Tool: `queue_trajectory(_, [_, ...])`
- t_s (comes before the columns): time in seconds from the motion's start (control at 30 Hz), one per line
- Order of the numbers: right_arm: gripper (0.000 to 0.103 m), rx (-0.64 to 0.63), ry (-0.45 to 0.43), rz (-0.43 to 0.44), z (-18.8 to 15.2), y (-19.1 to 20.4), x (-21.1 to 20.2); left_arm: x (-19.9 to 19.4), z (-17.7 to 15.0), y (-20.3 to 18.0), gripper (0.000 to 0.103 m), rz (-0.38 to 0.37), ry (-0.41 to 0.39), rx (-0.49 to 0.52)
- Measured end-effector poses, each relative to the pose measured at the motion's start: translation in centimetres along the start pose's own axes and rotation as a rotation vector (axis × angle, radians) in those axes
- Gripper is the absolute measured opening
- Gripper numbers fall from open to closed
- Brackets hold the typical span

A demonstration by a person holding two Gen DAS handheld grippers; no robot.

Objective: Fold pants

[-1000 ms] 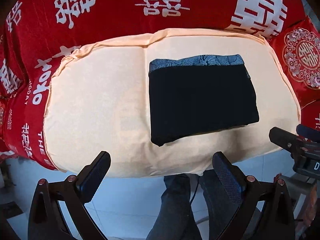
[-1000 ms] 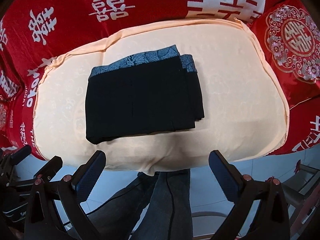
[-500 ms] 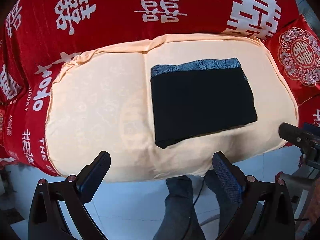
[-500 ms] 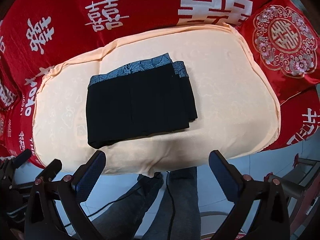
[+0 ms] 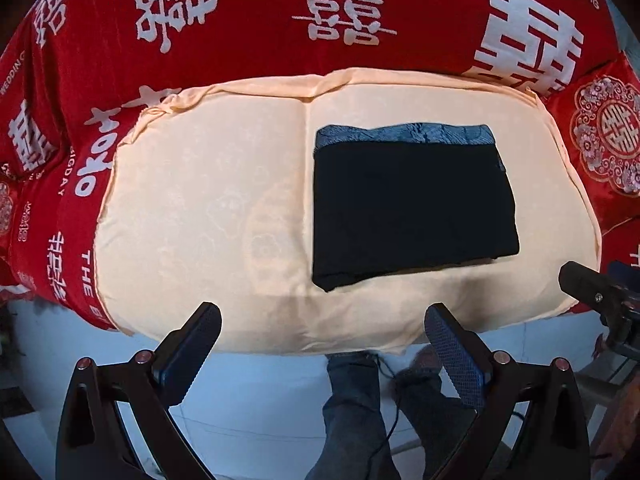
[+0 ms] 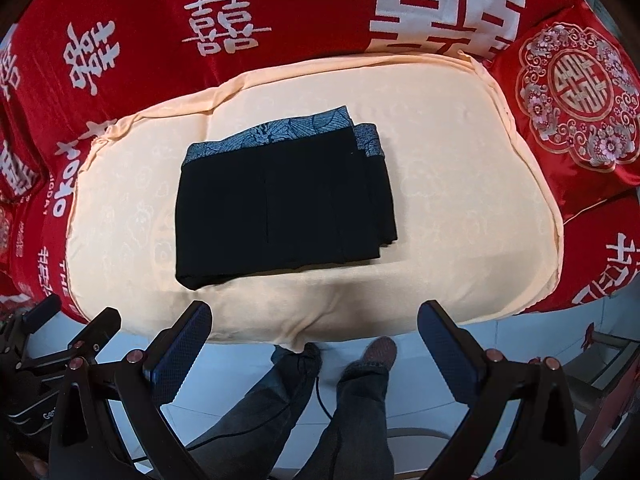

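Pants (image 6: 280, 204) folded into a neat black stack on the peach cushion (image 6: 460, 216), seemingly finished; left gripper (image 5: 320, 340) and right gripper (image 6: 316, 336) held clear above the floor, jaws spread, holding nothing

Both cameras look forward and down from above the near edge of the cushion (image 5: 200, 216), held back from it over the floor. The left view sits further left, the right view further right. Both share the cushion, the folded pants (image 6: 280, 208) and the red cover (image 6: 312, 8) behind.
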State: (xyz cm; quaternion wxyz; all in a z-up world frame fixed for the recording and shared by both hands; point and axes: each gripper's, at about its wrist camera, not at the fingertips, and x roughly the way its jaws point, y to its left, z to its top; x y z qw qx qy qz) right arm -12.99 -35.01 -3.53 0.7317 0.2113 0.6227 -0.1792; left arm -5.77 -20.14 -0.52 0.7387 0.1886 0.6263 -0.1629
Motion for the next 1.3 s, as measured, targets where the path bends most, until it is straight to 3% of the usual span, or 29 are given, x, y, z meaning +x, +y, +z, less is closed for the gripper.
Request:
queue_trajectory(0.63, [0.103, -0.026, -0.019, 0.007, 0.1, -1.3, -0.6, -0.5, 0.0, -2.3, 0.102, 0.037, -0.023, 0.000])
queue_trajectory(1.3, [0.103, -0.030, -0.017, 0.006, 0.5, -0.8, -0.4, -0.6, 0.6, -2.4, 0.102, 0.022, -0.032, 0.013])
